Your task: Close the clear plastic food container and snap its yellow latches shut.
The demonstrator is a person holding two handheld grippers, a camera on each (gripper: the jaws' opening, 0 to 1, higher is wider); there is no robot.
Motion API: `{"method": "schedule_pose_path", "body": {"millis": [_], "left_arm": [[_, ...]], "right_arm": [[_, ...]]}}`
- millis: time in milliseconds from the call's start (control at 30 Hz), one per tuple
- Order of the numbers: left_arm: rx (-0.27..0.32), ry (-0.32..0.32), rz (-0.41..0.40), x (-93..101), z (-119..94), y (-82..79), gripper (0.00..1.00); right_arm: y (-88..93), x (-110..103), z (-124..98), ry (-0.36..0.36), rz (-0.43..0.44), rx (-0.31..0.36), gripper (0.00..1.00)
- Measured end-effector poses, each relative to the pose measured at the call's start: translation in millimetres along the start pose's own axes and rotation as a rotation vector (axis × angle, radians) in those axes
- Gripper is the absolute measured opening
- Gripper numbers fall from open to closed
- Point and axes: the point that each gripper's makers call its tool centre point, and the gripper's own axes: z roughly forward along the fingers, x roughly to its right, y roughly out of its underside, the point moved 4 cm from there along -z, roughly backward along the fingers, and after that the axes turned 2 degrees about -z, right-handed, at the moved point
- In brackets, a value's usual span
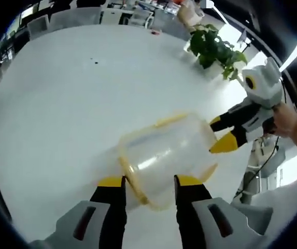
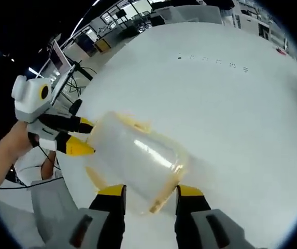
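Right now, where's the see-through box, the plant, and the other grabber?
clear plastic food container (image 1: 164, 153): left gripper view, its clear side wall.
plant (image 1: 213, 49): left gripper view, its green leaves.
right gripper (image 1: 222, 134): left gripper view, between its yellow tips.

Clear glossy plastic container (image 1: 166, 155), yellow plastic latches (image 1: 130, 176), smooth white table (image 1: 60, 104).

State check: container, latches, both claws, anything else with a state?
clear container: on the table, lid on, tilted
yellow latch: between the left claw tips; snapped or not, cannot tell
left claw: open
right claw: open, at the container's opposite end
potted plant: upright
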Motion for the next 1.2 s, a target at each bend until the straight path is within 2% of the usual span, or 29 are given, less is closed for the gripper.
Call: {"method": "schedule_pose_path", "body": {"millis": [133,233,333,367,433,467,533,567,633,800,900,967,1033,1200], "left_arm": [[-0.004,0.002,0.006,0.4,-3,-0.1,0.35],[-0.024,0.022,0.028,4.1,-5,0.9,0.37],[-0.044,0.022,0.091,4.5,-8,1.0,0.36],[-0.052,0.020,0.123,4.5,-10,1.1,0.35],[-0.061,0.027,0.181,4.9,-11,0.8,0.35],[-0.073,0.014,0.195,5.0,-12,2.4,0.35],[-0.143,-0.011,0.307,2.3,-13,7.7,0.36],[-0.156,-0.014,0.337,2.4,-14,8.7,0.36],[-0.159,-0.018,0.367,3.5,-15,7.9,0.38],[-0.152,-0.020,0.384,2.5,-19,0.1,0.37],[-0.153,-0.018,0.419,3.5,-20,-2.9,0.36],[-0.169,-0.011,0.482,4.7,-21,-2.8,0.36],[-0.191,-0.018,0.501,6.0,-21,-1.6,0.34],[-0.191,-0.009,0.564,11.5,-22,-5.6,0.34]], "right_arm": [[-2.7,1,-3,-0.003,-0.044,-0.016,0.36],[-0.6,3,-6,0.013,-0.110,-0.055,0.34],[1.4,6,-8,0.032,-0.173,-0.080,0.34],[1.5,7,-8,0.038,-0.220,-0.096,0.34],[2.2,10,-9,0.064,-0.251,-0.112,0.36],[2.0,7,-8,0.045,-0.250,-0.106,0.36],[2.1,6,-8,0.042,-0.274,-0.122,0.35],[0.7,6,-8,0.045,-0.283,-0.124,0.35],[0.8,5,-7,0.040,-0.316,-0.149,0.35],[1.1,3,-8,0.053,-0.402,-0.193,0.35],[1.5,3,-9,0.054,-0.417,-0.211,0.35],[1.8,2,-10,0.047,-0.433,-0.223,0.35],[1.2,4,-11,0.057,-0.460,-0.235,0.35],[-1.9,5,-17,0.079,-0.487,-0.259,0.33]]}}
